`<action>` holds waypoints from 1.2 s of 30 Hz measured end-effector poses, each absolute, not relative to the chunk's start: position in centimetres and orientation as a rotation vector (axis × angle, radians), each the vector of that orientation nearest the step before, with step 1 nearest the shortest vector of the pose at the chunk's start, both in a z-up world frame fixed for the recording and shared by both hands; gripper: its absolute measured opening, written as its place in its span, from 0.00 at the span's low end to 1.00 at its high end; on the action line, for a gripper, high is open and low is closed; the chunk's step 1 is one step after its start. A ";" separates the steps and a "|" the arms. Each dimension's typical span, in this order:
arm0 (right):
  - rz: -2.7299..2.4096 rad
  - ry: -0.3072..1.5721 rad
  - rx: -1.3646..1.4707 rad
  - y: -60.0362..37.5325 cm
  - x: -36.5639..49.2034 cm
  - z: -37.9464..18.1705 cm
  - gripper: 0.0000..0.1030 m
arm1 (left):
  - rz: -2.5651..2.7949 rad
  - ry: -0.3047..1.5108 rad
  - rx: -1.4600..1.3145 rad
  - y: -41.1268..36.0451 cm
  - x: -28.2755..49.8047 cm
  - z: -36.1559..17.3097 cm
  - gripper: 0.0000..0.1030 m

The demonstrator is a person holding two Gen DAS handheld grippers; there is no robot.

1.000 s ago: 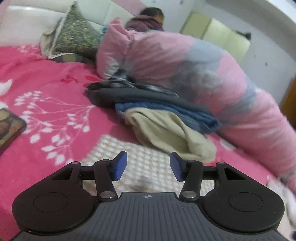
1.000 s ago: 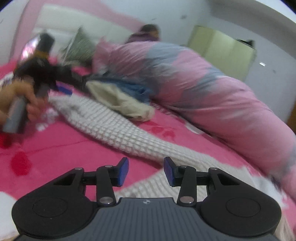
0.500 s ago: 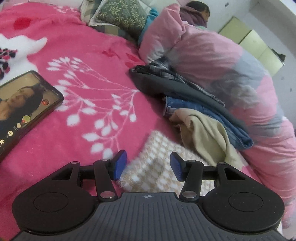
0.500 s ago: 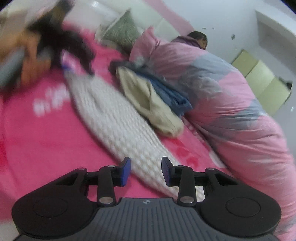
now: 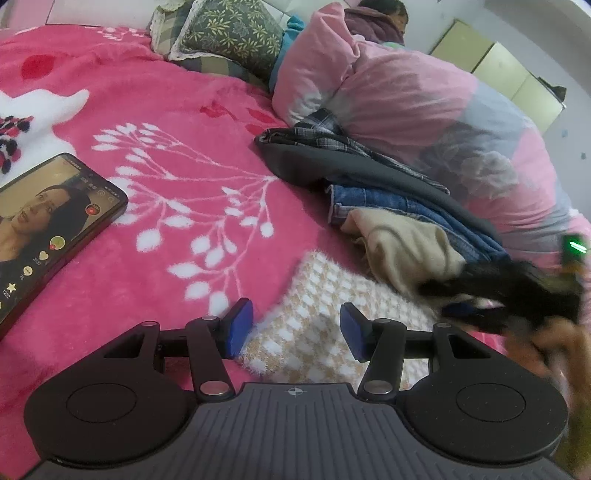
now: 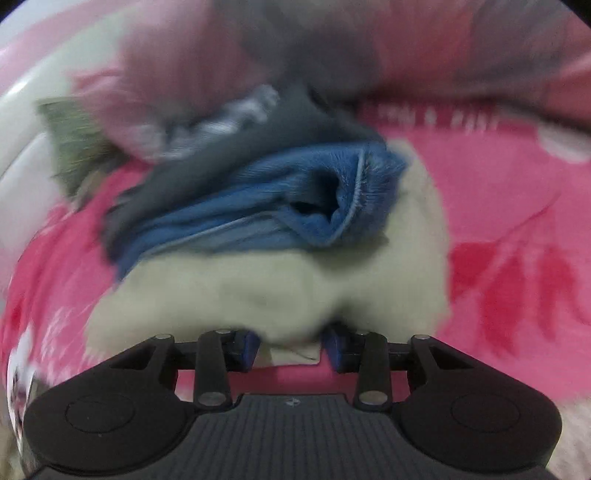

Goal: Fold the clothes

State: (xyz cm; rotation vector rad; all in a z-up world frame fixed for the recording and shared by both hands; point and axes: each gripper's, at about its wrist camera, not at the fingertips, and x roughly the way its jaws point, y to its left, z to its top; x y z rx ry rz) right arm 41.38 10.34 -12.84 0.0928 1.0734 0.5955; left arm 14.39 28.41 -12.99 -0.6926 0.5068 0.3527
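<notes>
Pink fleece blanket (image 5: 177, 155) with white leaf sprigs covers the bed beneath both pairs of tongs. The left tongs (image 5: 296, 328) hang released, blue pads apart with nothing pressed between them, and just below and ahead of their tips lies the fuzzy cream-and-tan checked knit garment (image 5: 325, 317), flat on the blanket, its corner reaching under the gap between the pads. Beyond that knit and to the right of the left tongs sits a heap of clothes: a soft beige cloth (image 5: 402, 251) nearest, blue denim jeans (image 5: 399, 206) behind it, then a dark grey garment (image 5: 332, 166) with a plaid piece on top. A black smartphone (image 5: 51, 229) with a lit screen lies well off to the left of these tongs. Farther away a pink and grey quilted duvet (image 5: 424, 103) rises in a long mound, with a green patterned cushion (image 5: 232, 33) beside it.

The right tongs (image 6: 291, 349) are pushed into the near edge of the beige cloth (image 6: 273, 288); a fold of it fills the gap between their blue pads, though the view is smeared and I cannot tell whether the pads press on it. Directly ahead of them the jeans (image 6: 280, 206) lie on the beige cloth. From the left wrist view the right tongs (image 5: 443, 291) appear as a dark blur at the beige cloth.
</notes>
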 end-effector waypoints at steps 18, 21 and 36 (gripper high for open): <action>0.330 1.008 0.285 6.0 51.0 -12.8 0.22 | 0.332 0.501 -0.710 28.6 14.2 -13.2 0.53; 0.354 1.022 0.279 4.8 51.0 -13.5 0.22 | 0.334 0.501 -0.695 28.4 14.4 -13.2 0.54; 1.040 0.891 -0.354 5.5 32.1 -4.5 0.53 | 0.324 0.485 -0.702 28.7 14.1 -13.1 0.57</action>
